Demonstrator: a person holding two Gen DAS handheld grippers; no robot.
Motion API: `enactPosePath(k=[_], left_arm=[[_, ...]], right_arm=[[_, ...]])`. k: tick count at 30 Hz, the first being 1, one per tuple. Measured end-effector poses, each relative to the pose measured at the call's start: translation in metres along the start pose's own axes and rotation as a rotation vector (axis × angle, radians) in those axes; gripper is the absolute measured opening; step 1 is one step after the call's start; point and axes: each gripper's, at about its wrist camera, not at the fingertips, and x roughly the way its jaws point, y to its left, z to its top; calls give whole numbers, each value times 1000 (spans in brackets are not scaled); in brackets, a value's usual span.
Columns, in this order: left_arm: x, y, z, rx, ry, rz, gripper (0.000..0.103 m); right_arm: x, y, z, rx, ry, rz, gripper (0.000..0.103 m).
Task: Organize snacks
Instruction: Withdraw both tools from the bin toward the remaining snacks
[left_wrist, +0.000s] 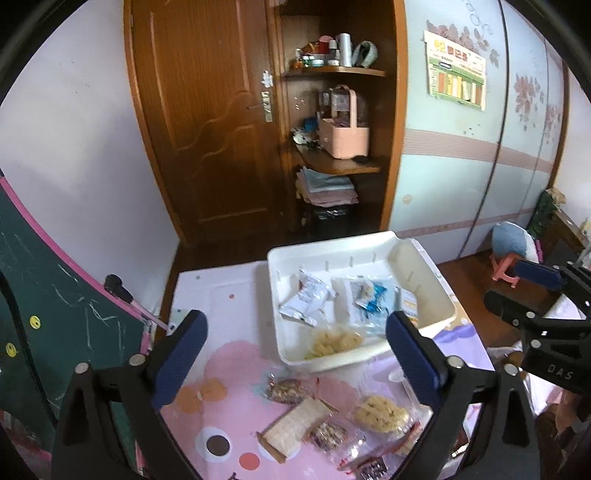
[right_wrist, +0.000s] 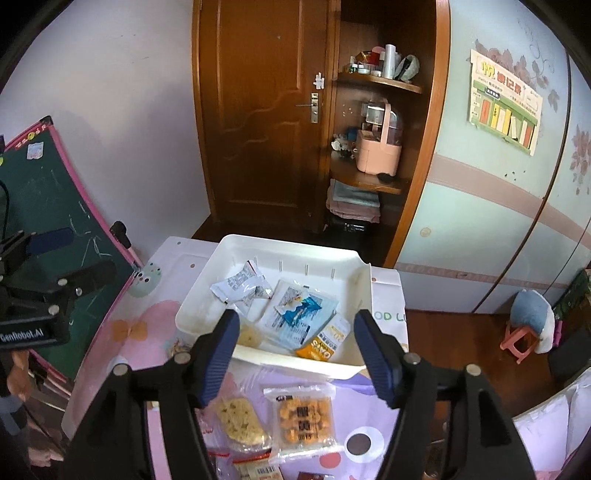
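The snacks lie in two groups. Some sit in a white tray (left_wrist: 424, 258) at the far end of the table (left_wrist: 221, 291): a silver packet (right_wrist: 240, 286) near the tray's far left corner, a clear-and-blue packet (right_wrist: 295, 314) in the middle, an orange packet (right_wrist: 323, 341) toward the near right corner, and a pale yellow cake (left_wrist: 334, 341) by the near wall. The rest lie loose on the table's near part, just short of the tray: a wrapped sandwich slice (left_wrist: 295, 424), two dark nut bars (left_wrist: 286, 390), a yellow crisp cake (left_wrist: 382, 408) and a clear pack of orange biscuits (right_wrist: 304, 419).

The table wears a cloth in pink and lilac with cartoon eyes and round spots. The tray's far edge reaches past the table's far edge.

The left gripper (left_wrist: 295, 354) hangs above the loose snacks with its blue pads spread wide and nothing between them. The right gripper (right_wrist: 297, 354) hangs over the tray's near edge, pads apart and empty.

Behind the table stands a brown wooden door (right_wrist: 258, 110), and beside it an open shelf nook with bottles, a pink caddy (right_wrist: 376, 155) and folded cloths. A green chalkboard (right_wrist: 44, 206) with a pink frame leans at the left wall. At right runs a pale blue wardrobe (right_wrist: 498, 221) with a flower pattern and a poster (right_wrist: 504, 105); a pink stool (right_wrist: 517, 339) stands on the wood floor near it.
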Motion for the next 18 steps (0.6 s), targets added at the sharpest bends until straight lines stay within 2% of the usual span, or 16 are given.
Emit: enactPosePath(k=[8, 10, 14, 18], left_arm=[[-7, -6, -36, -3, 16, -31, 100], [-7, -6, -46, -8, 9, -28, 100], [-2, -11, -71, -1, 18, 3, 100], [19, -15, -99, -4, 91, -11, 100]], right_arm=[[11, -1, -35, 16, 66, 48, 67], [18, -5, -47, 43, 97, 72, 74], [29, -9, -66, 47, 118, 53, 80], [40, -14, -83, 56, 126, 50, 91]])
